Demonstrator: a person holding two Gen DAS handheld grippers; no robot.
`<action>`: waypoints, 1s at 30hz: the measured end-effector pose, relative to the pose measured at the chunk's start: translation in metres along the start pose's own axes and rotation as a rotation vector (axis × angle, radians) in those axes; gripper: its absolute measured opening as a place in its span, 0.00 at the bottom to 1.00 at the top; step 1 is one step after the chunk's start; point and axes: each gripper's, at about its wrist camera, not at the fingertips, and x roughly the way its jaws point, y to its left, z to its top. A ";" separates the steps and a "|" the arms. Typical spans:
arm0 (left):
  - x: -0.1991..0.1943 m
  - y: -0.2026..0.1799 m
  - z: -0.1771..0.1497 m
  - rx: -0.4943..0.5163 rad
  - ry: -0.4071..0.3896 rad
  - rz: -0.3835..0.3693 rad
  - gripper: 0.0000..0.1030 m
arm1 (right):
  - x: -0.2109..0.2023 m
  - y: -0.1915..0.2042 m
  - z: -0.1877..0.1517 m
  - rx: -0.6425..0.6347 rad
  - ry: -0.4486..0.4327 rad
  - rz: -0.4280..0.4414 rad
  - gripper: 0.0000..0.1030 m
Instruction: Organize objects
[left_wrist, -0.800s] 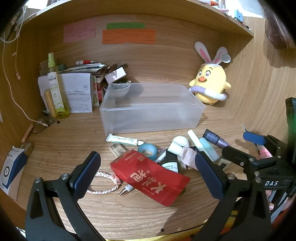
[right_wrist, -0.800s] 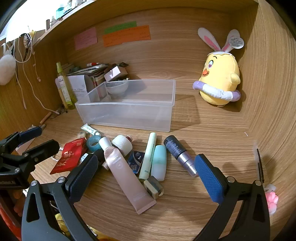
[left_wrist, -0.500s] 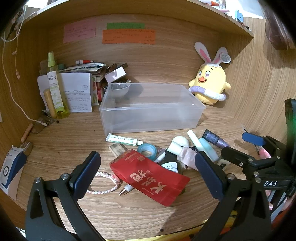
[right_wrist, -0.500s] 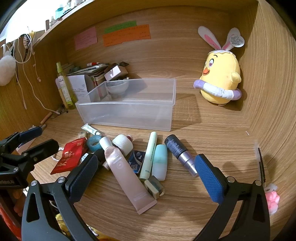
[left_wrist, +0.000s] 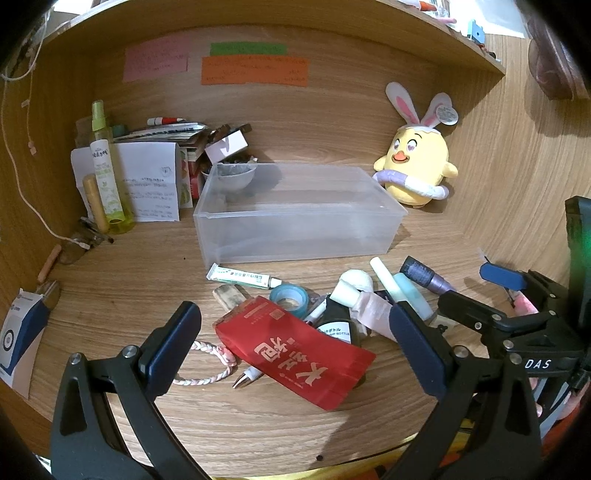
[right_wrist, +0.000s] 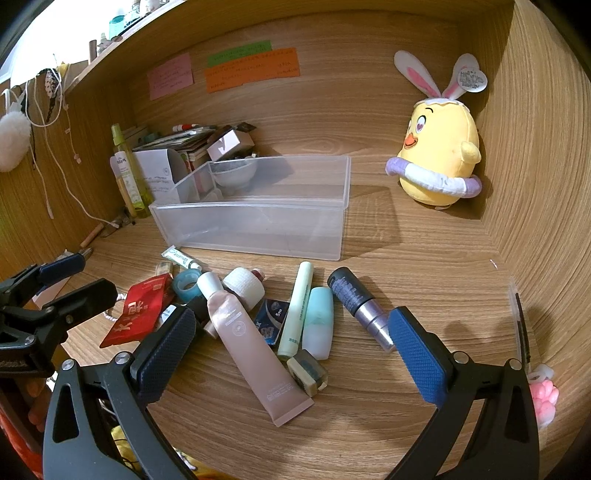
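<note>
A clear plastic bin (left_wrist: 295, 236) (right_wrist: 255, 229) stands empty on the wooden desk. In front of it lies a heap of small items: a red packet (left_wrist: 295, 349) (right_wrist: 138, 314), a pink tube (right_wrist: 255, 350), a pale green stick (right_wrist: 297, 306), a mint bottle (right_wrist: 318, 321), a dark purple tube (right_wrist: 360, 306) (left_wrist: 424, 275), a teal tape roll (left_wrist: 290, 299) and a white ointment tube (left_wrist: 242, 277). My left gripper (left_wrist: 295, 343) hovers open over the red packet. My right gripper (right_wrist: 291, 349) hovers open over the pink tube. Neither holds anything.
A yellow chick plush (left_wrist: 415, 171) (right_wrist: 439, 162) sits in the back right corner. A green spray bottle (left_wrist: 107, 173), papers and boxes crowd the back left. A blue and white box (left_wrist: 20, 332) lies at the left edge. Wooden walls enclose the desk.
</note>
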 end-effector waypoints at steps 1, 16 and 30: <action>0.000 0.000 0.000 0.000 0.002 -0.001 1.00 | 0.000 -0.001 0.000 0.000 0.001 0.001 1.00; 0.006 0.016 0.000 -0.029 0.015 -0.054 0.95 | 0.009 -0.003 0.001 -0.023 0.008 0.046 1.00; 0.037 0.048 0.016 -0.058 0.102 -0.031 0.85 | 0.023 -0.019 0.020 -0.061 0.031 0.025 0.83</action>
